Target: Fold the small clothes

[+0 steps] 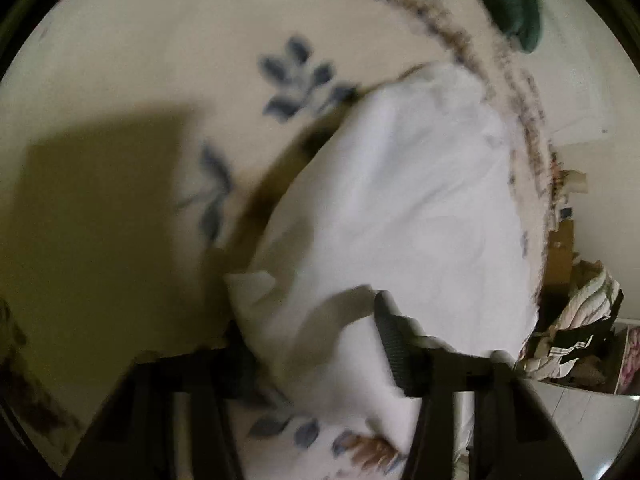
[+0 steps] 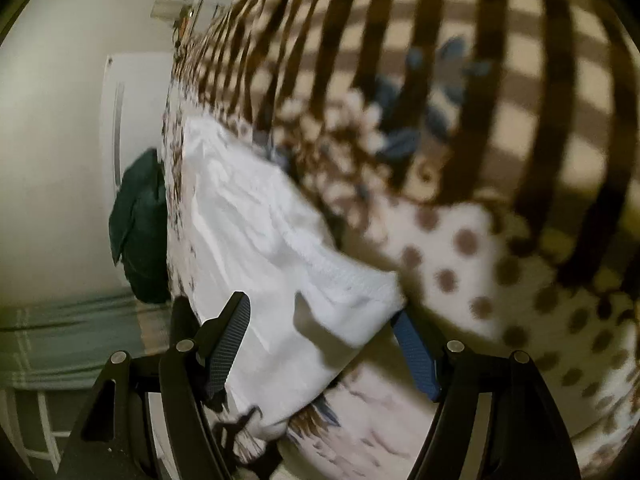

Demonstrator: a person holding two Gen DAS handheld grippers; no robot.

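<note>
The white garment [image 1: 392, 208] lies on the patterned bedspread [image 1: 140, 60], just ahead of both grippers. The left gripper [image 1: 316, 344] stands spread, its fingers either side of the cloth's near edge; the right gripper [image 2: 324, 344] is spread too, the hemmed edge between its fingers. The cloth looks partly doubled over, though blur hides how neatly. Further folds seemingly remain.

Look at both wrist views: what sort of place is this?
Probably a bedroom at home: a white garment lies on a patterned blanket, a dark green cloth hangs at its edge, and clothes are piled beyond.
</note>
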